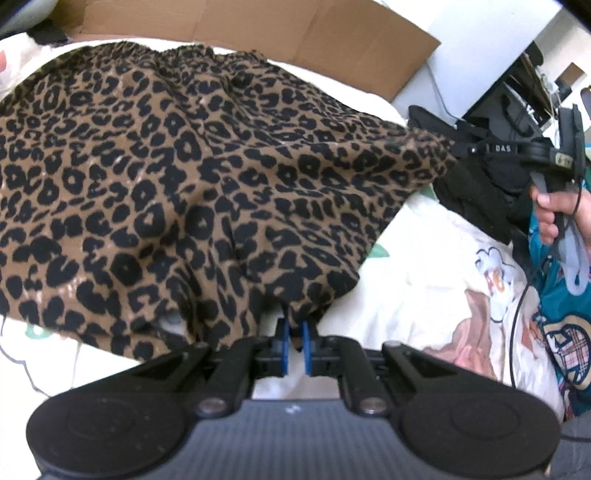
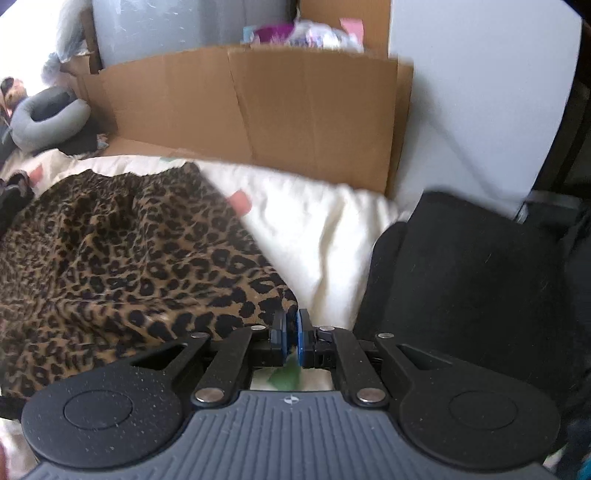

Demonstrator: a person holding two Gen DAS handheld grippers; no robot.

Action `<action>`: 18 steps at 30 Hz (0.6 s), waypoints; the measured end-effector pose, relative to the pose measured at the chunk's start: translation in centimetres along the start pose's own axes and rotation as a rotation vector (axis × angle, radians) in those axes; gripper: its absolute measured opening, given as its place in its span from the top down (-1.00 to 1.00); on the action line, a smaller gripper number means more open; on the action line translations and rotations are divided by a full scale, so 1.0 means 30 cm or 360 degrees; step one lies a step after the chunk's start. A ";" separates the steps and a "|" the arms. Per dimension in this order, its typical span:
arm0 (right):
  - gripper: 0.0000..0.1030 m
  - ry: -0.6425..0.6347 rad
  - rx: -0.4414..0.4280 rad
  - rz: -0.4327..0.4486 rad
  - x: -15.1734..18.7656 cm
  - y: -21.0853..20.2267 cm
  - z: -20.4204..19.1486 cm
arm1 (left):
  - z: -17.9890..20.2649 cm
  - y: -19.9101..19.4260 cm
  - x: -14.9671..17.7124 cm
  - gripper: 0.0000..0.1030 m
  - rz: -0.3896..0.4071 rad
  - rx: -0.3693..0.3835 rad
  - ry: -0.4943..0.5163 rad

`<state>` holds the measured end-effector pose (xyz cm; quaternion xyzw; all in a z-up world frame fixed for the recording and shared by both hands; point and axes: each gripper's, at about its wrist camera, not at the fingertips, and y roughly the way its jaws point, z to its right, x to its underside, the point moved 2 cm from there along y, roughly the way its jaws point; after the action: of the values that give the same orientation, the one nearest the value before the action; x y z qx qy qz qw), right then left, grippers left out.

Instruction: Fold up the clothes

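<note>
Left-wrist view, left to right: the leopard-print garment fills the left and centre of the frame, spread over the pale printed bedding, its gathered edge toward the upper centre. At lower centre my left gripper has its jaws drawn nearly together on a bunched hem; at the right edge a hand holds the other tool, where a corner of the cloth runs taut. Right-wrist view, left to right: the same garment occupies the left half; at lower centre my right gripper stands almost closed on that corner, a thin slit between the blue pads. I judge a fold to be in hand, with two points of one edge pinched and lifted; the next move calls for both carried together, level and taut. A cardboard box stands at upper centre, its inside unseen; bright items show above it. A dark cushion lies right.
</note>
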<state>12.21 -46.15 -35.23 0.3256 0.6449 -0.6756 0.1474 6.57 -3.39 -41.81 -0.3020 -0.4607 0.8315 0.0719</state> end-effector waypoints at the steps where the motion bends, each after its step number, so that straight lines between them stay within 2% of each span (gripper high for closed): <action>1: 0.87 0.0010 0.0007 -0.0016 0.013 0.007 0.008 | -0.005 -0.003 0.001 0.88 0.0004 -0.0005 0.0005; 2: 0.82 0.0020 0.0014 -0.0032 0.027 0.015 0.016 | -0.010 -0.008 0.002 0.89 0.0009 -0.0013 0.0013; 6: 0.78 0.0064 0.0041 -0.0087 0.072 0.036 0.048 | -0.040 -0.024 0.007 0.91 0.0020 -0.0043 -0.0002; 10: 0.72 0.0133 0.0016 -0.0089 0.086 0.047 0.067 | -0.047 -0.029 0.004 0.92 0.0021 -0.0068 -0.0003; 12: 0.56 0.0176 -0.0026 -0.0069 0.085 0.050 0.072 | -0.045 -0.026 -0.004 0.92 0.0022 -0.0082 -0.0006; 14: 0.30 0.0221 -0.0064 -0.0035 0.077 0.053 0.075 | -0.052 -0.025 -0.008 0.93 0.0025 -0.0096 -0.0020; 18: 0.28 0.0262 -0.0112 -0.0053 0.075 0.108 0.071 | -0.092 -0.028 -0.004 0.93 0.0043 -0.0077 -0.0150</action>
<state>12.00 -48.10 -39.25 0.3639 0.6835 -0.6258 0.0938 8.08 -0.97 -42.16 -0.2702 -0.4795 0.8343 0.0316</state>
